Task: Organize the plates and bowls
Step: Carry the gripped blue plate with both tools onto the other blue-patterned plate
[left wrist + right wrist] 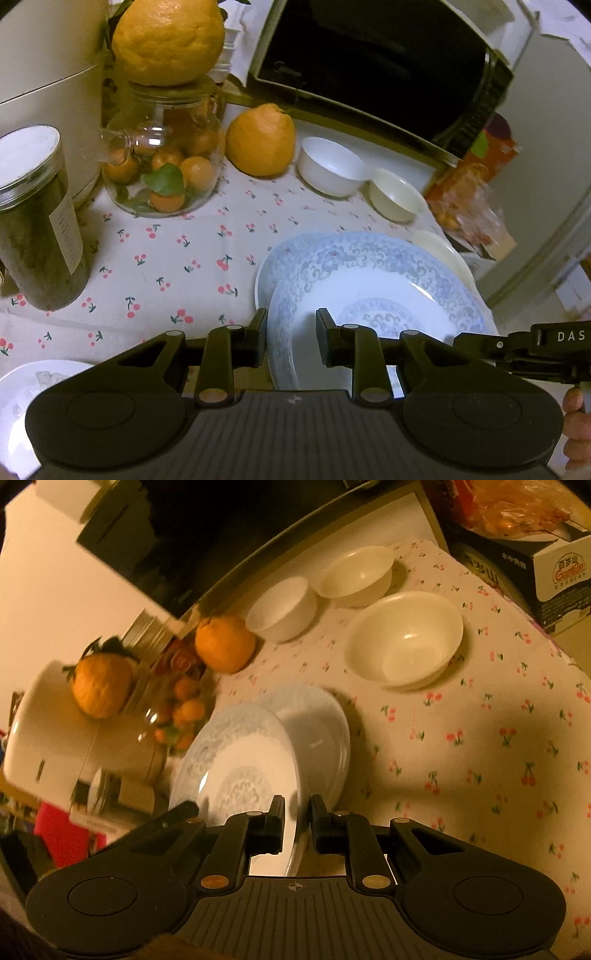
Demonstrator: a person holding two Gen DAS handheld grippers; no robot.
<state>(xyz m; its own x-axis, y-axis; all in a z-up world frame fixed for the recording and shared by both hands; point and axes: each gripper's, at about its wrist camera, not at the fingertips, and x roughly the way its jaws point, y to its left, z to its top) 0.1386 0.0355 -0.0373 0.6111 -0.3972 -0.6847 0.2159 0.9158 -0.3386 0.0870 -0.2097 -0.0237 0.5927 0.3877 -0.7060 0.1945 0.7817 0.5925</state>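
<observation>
A blue-patterned plate (373, 291) is held tilted over a second pale blue plate (273, 266) on the cherry-print cloth. My left gripper (291, 336) is open, its fingers on either side of the patterned plate's near rim. My right gripper (297, 825) is shut on the patterned plate (240, 760), pinching its rim, above the lower plate (321, 734). Three white bowls stand behind: a small one (282, 607), a middle one (356, 576) and a large one (404, 638). The right gripper also shows in the left wrist view (458, 341).
A glass jar of small oranges (162, 162) with a big citrus (168, 40) on top, another citrus (260, 140), a dark jar (37, 221), a microwave (380, 62), snack bags (469, 206), a boxed item (561, 572), and a white plate (22, 398) at the near left.
</observation>
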